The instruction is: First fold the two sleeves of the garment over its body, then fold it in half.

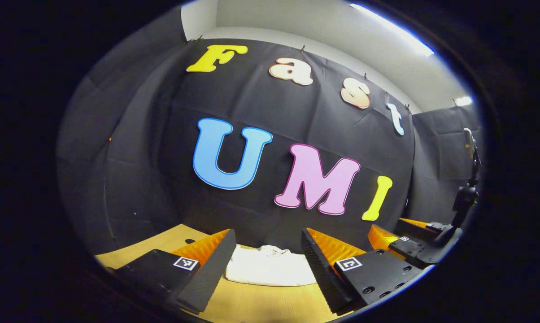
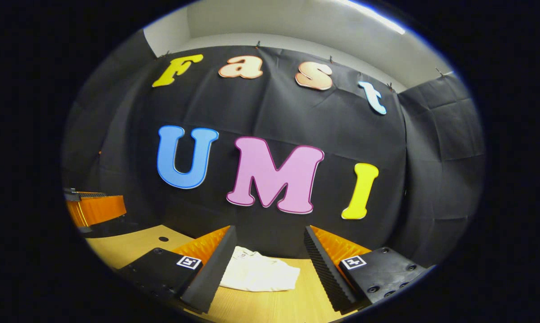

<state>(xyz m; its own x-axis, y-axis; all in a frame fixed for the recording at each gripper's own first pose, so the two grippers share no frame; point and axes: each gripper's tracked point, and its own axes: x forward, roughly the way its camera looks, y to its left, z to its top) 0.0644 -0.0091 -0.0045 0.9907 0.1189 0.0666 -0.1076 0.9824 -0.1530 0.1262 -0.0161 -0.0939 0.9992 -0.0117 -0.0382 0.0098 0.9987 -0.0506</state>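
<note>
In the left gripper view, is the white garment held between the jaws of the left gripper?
No, the white cloth garment lies on the wooden table, apart from the left gripper, whose jaws stand open.

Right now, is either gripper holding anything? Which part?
Nothing held. Left gripper and right gripper are both open, apart from the white garment lying compact on the wooden table.
</note>
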